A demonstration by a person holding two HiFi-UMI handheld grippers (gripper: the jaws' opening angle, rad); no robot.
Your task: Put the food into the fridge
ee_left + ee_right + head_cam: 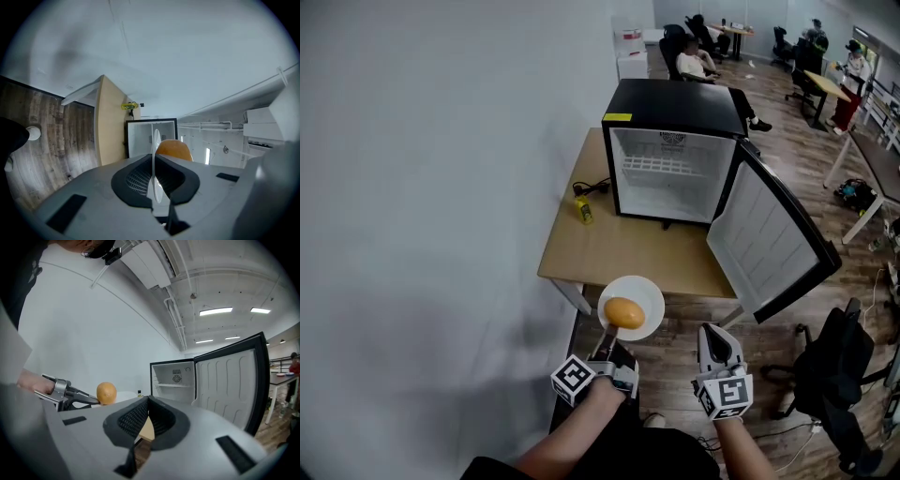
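Observation:
A white plate [645, 298] carries an orange fruit [624, 312] in front of the wooden table's [628, 246] near edge. My left gripper [606, 347] is shut on the plate's near rim. In the left gripper view the plate [155, 140] stands edge-on between the jaws, with the fruit [173, 148] behind it. My right gripper [719, 343] hovers to the right, shut with nothing in it; its view shows the fruit [106, 393] at left. The black mini fridge [675, 150] stands on the table with its door [766, 236] swung open and its white inside bare.
A small yellow bottle [583, 210] and a black cable [592, 188] lie on the table left of the fridge. A white wall runs along the left. A black chair [830, 366] stands at the right. People sit at desks in the far background.

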